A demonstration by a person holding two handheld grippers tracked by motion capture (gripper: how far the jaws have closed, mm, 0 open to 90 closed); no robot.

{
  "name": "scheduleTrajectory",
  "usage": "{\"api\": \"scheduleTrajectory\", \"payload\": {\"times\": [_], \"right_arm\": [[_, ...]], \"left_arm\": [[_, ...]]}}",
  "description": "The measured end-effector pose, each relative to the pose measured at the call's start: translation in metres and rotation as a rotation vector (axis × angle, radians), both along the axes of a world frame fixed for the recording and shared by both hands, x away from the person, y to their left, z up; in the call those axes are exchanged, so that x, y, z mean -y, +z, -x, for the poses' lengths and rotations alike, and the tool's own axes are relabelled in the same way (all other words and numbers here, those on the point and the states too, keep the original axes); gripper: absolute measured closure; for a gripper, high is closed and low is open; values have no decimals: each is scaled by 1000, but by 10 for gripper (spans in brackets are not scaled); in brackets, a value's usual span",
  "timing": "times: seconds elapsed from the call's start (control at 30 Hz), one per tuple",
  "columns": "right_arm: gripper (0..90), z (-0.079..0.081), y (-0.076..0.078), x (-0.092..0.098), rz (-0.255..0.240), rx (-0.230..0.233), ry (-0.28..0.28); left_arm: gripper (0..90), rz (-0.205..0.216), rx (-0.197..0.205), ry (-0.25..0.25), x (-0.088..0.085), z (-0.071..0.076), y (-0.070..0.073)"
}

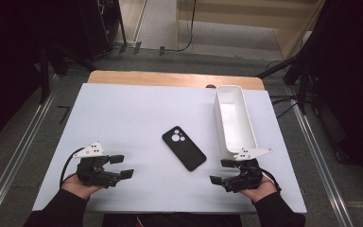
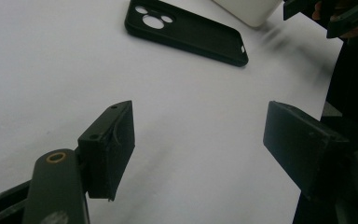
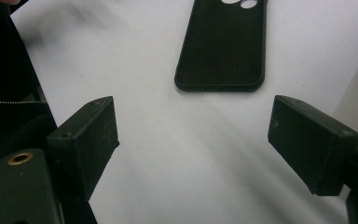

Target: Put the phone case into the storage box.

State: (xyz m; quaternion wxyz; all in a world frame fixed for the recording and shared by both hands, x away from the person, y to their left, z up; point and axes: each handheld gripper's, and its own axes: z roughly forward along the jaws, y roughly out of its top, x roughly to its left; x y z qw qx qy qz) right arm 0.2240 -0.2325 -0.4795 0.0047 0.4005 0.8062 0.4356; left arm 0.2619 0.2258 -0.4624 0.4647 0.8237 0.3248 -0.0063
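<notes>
1. Setup: a black rectangular phone in a matte case lies flat, camera side up, near the middle of the white tabletop. A long white plastic tray stands to its right, apart from it, its near end just ahead of the right gripper.
2. Left gripper: jaws stand wide apart, nothing between them; it rests low at the near left of the table, well apart from the phone. In the left gripper view the phone lies far ahead of the jaws.
3. Right gripper: jaws apart and empty, near the table's front edge. In the right gripper view the phone's short bottom end faces the jaws squarely and lies roughly centred between them.
4. Judgement: the step in hand looks like the approach for picking up the phone, likely for the tray. The right gripper is the better placed.
5. Advice: the phone lies flush, so the jaws should straddle its long sides, pads low against the table, and close on the case edges rather than the flat back.
6. Risk: a glancing pad would push the phone away; a steady, centred approach avoids that. The tray wall beside the right jaw needs clearance.
</notes>
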Motion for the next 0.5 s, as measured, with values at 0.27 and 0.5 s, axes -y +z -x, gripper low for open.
{"api": "scheduleTrajectory", "payload": {"times": [0.27, 0.5], "right_arm": [[143, -1, -1, 1, 2, -8, 10], [143, -1, -1, 0, -1, -7, 7]], "left_arm": [[245, -4, 2, -1, 0, 0, 0], [245, 2, -2, -4, 0, 0, 0]]}}
